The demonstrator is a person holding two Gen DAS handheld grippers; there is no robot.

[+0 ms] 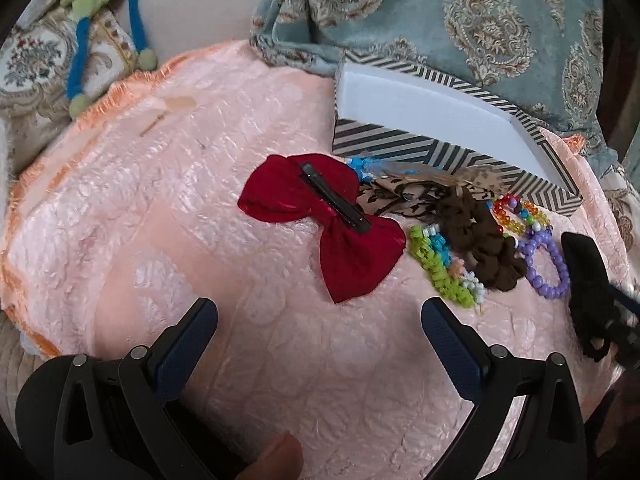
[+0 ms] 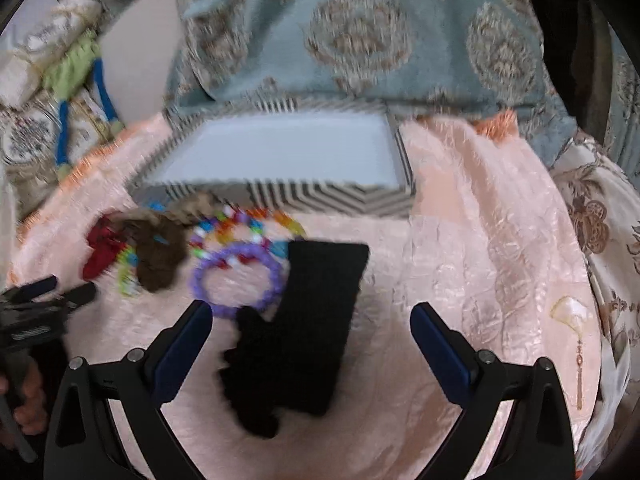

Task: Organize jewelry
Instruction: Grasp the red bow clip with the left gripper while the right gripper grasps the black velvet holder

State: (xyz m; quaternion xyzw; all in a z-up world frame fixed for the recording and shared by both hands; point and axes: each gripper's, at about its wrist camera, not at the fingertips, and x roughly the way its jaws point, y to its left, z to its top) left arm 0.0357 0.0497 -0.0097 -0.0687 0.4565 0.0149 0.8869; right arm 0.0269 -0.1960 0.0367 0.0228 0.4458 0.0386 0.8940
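Jewelry: beaded purple bracelet [image 1: 547, 268], satin red bow [image 1: 320, 220] on crinkled pink cloth [image 1: 160, 200]; both tongs [image 1: 319, 314] [image 2: 311, 318] spread, empty.

Red bow [image 1: 320, 224] with black clip [image 1: 335, 199]; brown scrunchie [image 1: 480, 236]; purple bead bracelet [image 1: 548, 266]; rainbow beads [image 1: 516, 212]; box [image 1: 400, 144] — black-white chevron stripes, white inside; pink cloth [image 1: 160, 220]; blue damask fabric [image 1: 480, 12].

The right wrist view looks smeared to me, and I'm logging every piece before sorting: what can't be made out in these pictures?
- Patterned fabric piece, left wrist view: partly under the brown scrunchie and red bow; type unclear.
- Rainbow bead bracelet, right wrist view: motion blur hides bead detail.
- Box interior: floor hidden by its front wall in both views.
- Black fabric item, left wrist view: cut off by the right edge.
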